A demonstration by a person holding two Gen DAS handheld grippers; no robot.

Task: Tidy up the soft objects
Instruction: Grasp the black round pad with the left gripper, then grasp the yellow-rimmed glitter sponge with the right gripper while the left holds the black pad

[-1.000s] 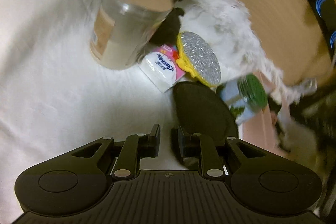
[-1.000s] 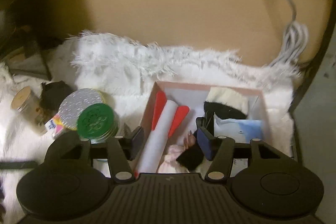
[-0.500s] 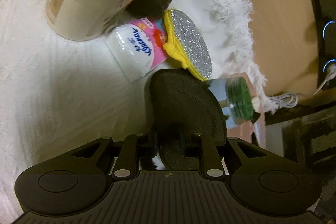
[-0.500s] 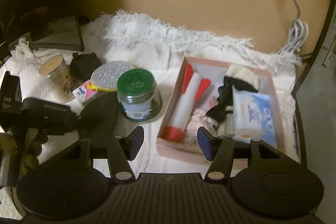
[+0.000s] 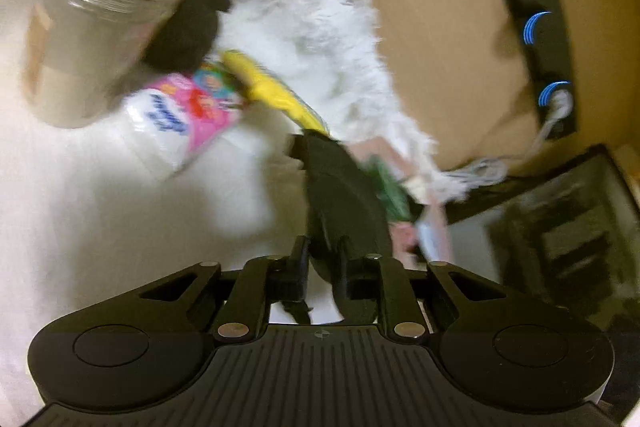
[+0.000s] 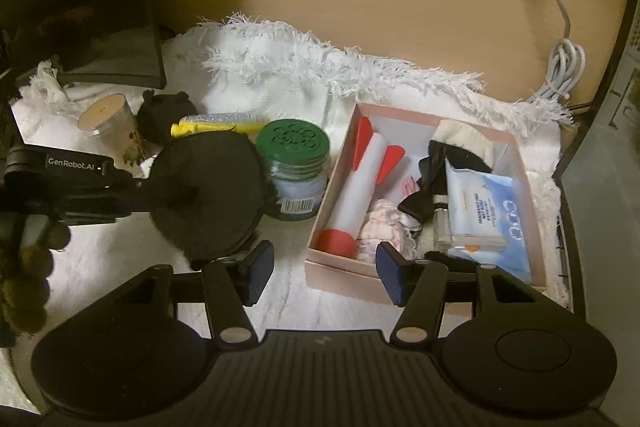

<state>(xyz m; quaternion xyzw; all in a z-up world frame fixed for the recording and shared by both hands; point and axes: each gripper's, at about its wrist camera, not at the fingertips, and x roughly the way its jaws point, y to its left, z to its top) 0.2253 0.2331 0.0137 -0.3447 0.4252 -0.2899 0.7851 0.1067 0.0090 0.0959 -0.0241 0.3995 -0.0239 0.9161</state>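
Note:
My left gripper (image 5: 323,273) is shut on a round black soft pad (image 5: 340,195) and holds it edge-up above the white cloth; the pad also shows in the right wrist view (image 6: 208,191), left of a green-lidded jar (image 6: 294,163). My right gripper (image 6: 322,269) is open and empty, just in front of a pink box (image 6: 340,269). The box holds a red and white rocket toy (image 6: 356,187), a blue tissue pack (image 6: 486,215), a black and white plush (image 6: 460,147) and a pink cloth (image 6: 384,223).
A clear jar with a tan lid (image 5: 100,15), a pink tissue pack (image 5: 188,115), a yellow-edged disc (image 5: 276,95) and a black plush (image 5: 184,35) lie on the fringed white cloth (image 6: 280,67). A white cable (image 6: 564,67) hangs at the back right.
My left gripper has closed on the black pad and lifted it, tilting it on edge. My right gripper has pulled back from the pink box.

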